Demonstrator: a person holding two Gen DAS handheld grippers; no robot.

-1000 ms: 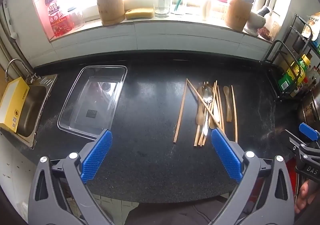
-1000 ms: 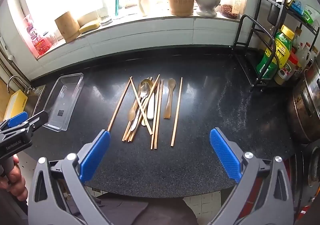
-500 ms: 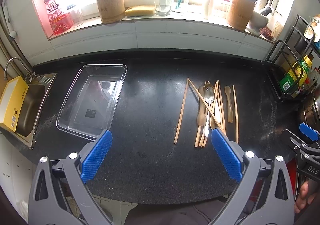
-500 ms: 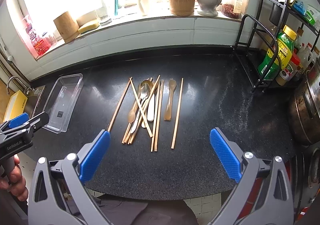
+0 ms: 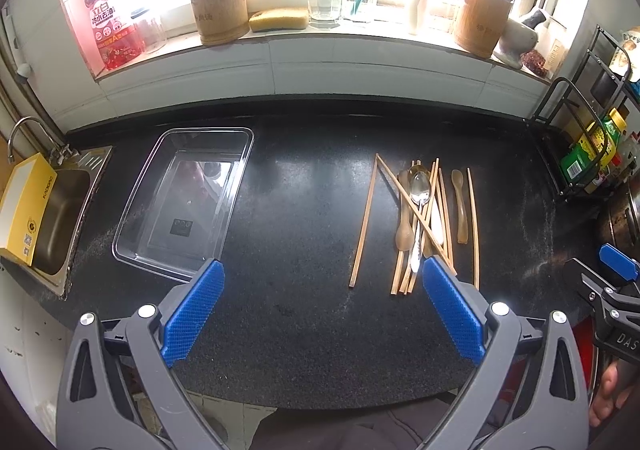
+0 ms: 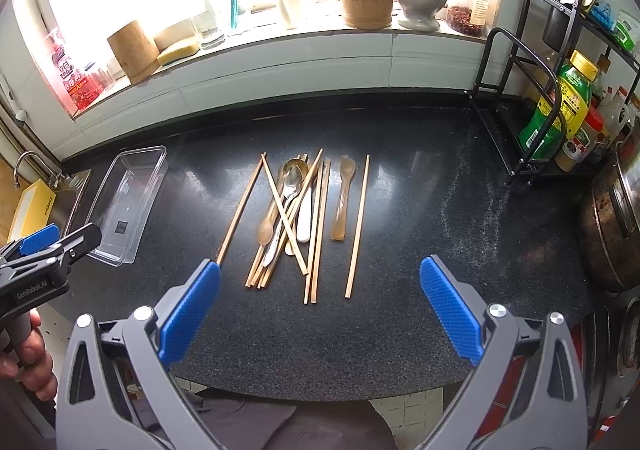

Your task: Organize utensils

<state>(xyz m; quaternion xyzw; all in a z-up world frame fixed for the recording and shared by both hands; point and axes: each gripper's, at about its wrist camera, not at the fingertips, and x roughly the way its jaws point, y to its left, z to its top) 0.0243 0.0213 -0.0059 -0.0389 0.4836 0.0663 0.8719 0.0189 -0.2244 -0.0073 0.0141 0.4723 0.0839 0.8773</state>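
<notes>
Chopsticks (image 6: pixel 316 226): lying ahead of the right gripper (image 6: pixel 320 306), between the lines of its two fingers, crossed over spoons (image 6: pixel 292 185) on the counter (image 6: pixel 440 209). Likely handling as light, stiff, thin sticks; sitting low on the hard top, so probably slipping or rolling under a loose pinch. Best taken near mid-length, one at a time, starting with the lone stick (image 6: pixel 358 226) at the right edge of the pile.
Metal spoon: looking smooth and slick; handle offering the better hold, though partly pinned under crossed sticks.
Tray (image 5: pixel 184 201): clear plastic, standing ahead of the left finger (image 5: pixel 194 314) of the left gripper (image 5: pixel 320 310), well apart from the pile.
Right gripper: hovering above the near counter edge, fingers spread wide, holding nothing.
Left gripper: hovering likewise, fingers spread wide, empty; pile lying just beyond its right finger.
</notes>
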